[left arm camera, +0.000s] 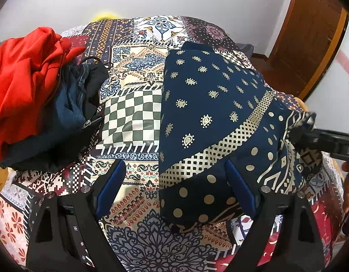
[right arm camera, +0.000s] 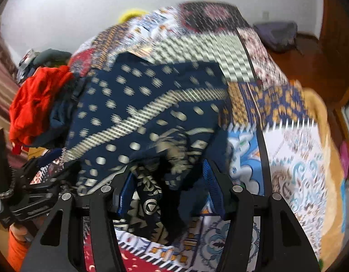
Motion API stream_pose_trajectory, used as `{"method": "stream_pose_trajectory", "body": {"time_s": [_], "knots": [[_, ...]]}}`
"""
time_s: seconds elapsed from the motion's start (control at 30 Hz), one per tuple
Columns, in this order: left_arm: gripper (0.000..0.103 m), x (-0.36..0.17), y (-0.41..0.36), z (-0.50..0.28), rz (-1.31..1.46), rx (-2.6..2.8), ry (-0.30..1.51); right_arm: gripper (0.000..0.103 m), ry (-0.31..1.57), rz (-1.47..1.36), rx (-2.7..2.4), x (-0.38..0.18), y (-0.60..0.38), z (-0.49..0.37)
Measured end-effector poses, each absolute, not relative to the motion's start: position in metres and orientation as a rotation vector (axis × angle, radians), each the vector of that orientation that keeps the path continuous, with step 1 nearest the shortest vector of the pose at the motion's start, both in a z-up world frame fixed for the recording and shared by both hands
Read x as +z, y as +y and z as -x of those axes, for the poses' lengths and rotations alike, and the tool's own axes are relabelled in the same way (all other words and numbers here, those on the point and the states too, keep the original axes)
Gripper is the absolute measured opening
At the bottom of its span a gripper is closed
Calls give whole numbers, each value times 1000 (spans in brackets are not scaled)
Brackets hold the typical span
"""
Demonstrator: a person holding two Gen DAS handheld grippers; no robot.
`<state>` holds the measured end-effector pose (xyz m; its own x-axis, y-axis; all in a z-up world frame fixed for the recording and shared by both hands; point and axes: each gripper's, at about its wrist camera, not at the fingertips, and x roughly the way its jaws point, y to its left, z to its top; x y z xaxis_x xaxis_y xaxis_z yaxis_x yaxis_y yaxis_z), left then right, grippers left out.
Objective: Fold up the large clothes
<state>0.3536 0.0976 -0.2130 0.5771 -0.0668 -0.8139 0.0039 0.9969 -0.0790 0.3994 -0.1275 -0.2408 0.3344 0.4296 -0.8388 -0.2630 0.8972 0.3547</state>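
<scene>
A navy garment with cream paisley, dots and a checked band (left arm camera: pixel 210 113) lies on the patterned bedspread (left arm camera: pixel 133 108). My left gripper (left arm camera: pixel 176 176) is open, its blue-padded fingers (left arm camera: pixel 113 181) standing either side of the garment's near left edge. My right gripper (right arm camera: pixel 167 181) has the garment's bunched edge (right arm camera: pixel 151 195) lying between its blue pads; the view is blurred and the jaws stand apart. In the left wrist view the right gripper (left arm camera: pixel 310 136) is at the garment's right corner.
A pile of red (left arm camera: pixel 27 79), dark blue and black clothes (left arm camera: pixel 72 108) sits at the left of the bed. A wooden door (left arm camera: pixel 310 34) and white wall stand behind. The bed's right edge drops to a wooden floor (right arm camera: pixel 310 68).
</scene>
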Motion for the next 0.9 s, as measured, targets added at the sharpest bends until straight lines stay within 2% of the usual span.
{"method": "stream_pose_trajectory", "body": {"time_s": [0.1, 0.43, 0.73, 0.9], "knots": [[94, -216, 96, -352, 74, -48, 960, 67, 1226, -229, 433, -262, -144, -400], [93, -212, 97, -346, 70, -29, 976, 68, 1148, 15, 452, -241, -133, -367], [93, -185, 96, -348, 26, -9, 935, 68, 1108, -213, 490, -210, -145, -376], [93, -178, 98, -366, 94, -45, 932, 68, 1147, -302, 490, -223, -139, -394]]}}
